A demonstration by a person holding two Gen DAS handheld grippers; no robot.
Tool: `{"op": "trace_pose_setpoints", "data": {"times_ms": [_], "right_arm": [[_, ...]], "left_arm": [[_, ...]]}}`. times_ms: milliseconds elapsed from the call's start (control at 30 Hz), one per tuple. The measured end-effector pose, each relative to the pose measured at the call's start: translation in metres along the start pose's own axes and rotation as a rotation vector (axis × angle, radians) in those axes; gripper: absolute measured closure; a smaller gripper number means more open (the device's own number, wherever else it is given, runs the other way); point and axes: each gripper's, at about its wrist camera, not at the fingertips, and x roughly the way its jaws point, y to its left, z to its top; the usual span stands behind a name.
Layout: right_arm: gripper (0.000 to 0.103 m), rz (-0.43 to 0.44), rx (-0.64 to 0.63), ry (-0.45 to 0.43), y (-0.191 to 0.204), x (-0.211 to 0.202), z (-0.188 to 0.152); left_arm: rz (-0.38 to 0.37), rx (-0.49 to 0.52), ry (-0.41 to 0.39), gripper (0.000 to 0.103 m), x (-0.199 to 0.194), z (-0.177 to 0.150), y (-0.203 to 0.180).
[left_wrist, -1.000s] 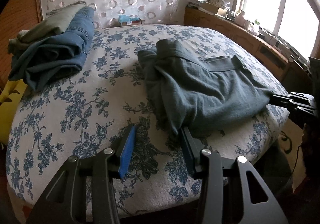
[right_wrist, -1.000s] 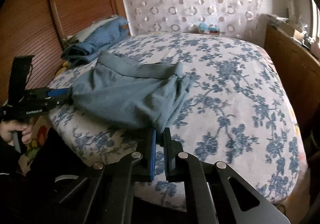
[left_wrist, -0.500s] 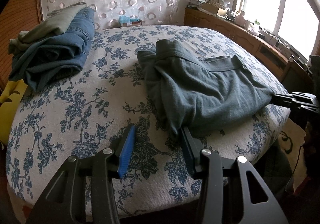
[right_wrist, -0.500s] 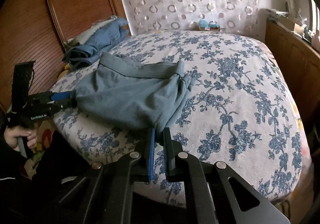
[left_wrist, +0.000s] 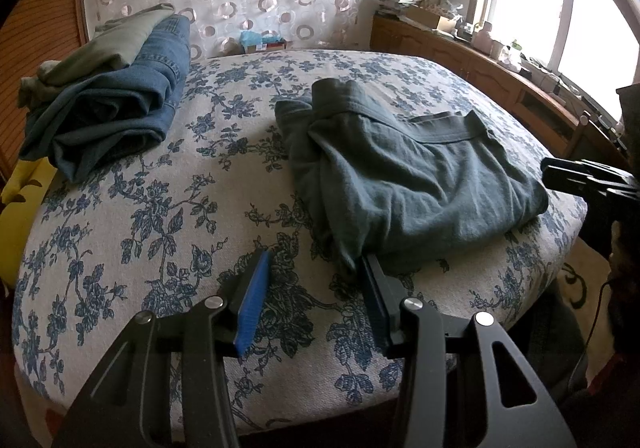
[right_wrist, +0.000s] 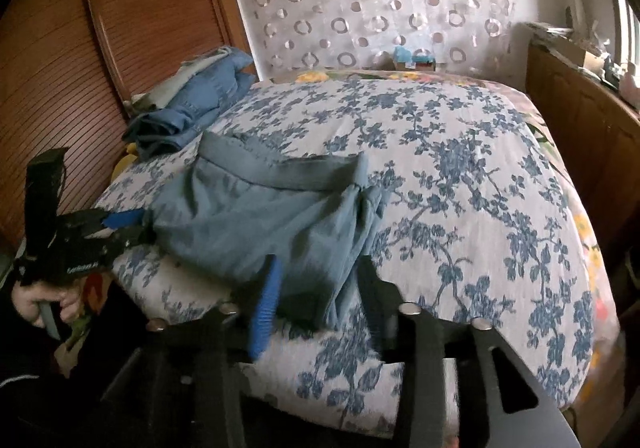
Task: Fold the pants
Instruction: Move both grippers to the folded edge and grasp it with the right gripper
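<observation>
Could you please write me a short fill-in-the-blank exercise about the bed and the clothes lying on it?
1. The grey-green pants lie on a bedspread printed with blue ____.
2. The blue jeans lie under an ____ garment.
3. The left gripper holds ____.

Missing words: flowers; olive; nothing

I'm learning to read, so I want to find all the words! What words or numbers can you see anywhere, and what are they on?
White writing on the side of the left tool: too blurred to read.
Small boxes by the curtain at the far end of the bed: labels too small to read.
Things on the windowsill: no print readable.
The grey pants, the jeans and the right tool, its jaws opening: no words visible.
</observation>
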Motion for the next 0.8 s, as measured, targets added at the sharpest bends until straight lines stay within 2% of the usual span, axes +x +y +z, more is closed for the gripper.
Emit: {"op": "trace_pose_setpoints", "data": {"times_ms": [133,467,500,533,567,700,733,800], "right_arm": [[0.049,-0.026,-0.012,0.005,0.000,0.013,0.005],[0.048,-0.024,-0.010,0.041,-0.002,0.038,0.017],[0.048,-0.022,-0.011,0.043,-0.002,0.040,0.017],[0.048,-0.021,-0.013,0.044,-0.001,0.041,0.018],[0.048,-0.020,-0.013,0.044,-0.001,0.043,0.018],[0.048,-0.010,-0.017,0.044,-0.001,0.046,0.019],[0.048,-0.011,-0.020,0.044,-0.001,0.047,0.019],[0.048,-0.011,-0.021,0.042,-0.001,0.048,0.021]], "left_arm": [[0.003,-0.001,0.001,0.056,0.000,0.000,0.000],[-0.011,0.012,0.010,0.056,-0.003,0.006,0.000],[-0.011,0.014,0.001,0.048,-0.004,0.008,0.000],[-0.005,0.015,-0.012,0.025,-0.006,0.010,0.001],[0.000,0.014,-0.036,0.019,-0.010,0.012,0.002],[-0.013,0.012,-0.072,0.019,-0.016,0.024,0.004],[-0.016,0.007,-0.083,0.014,-0.017,0.028,0.005],[-0.014,0.003,-0.097,0.013,-0.018,0.035,0.006]]}}
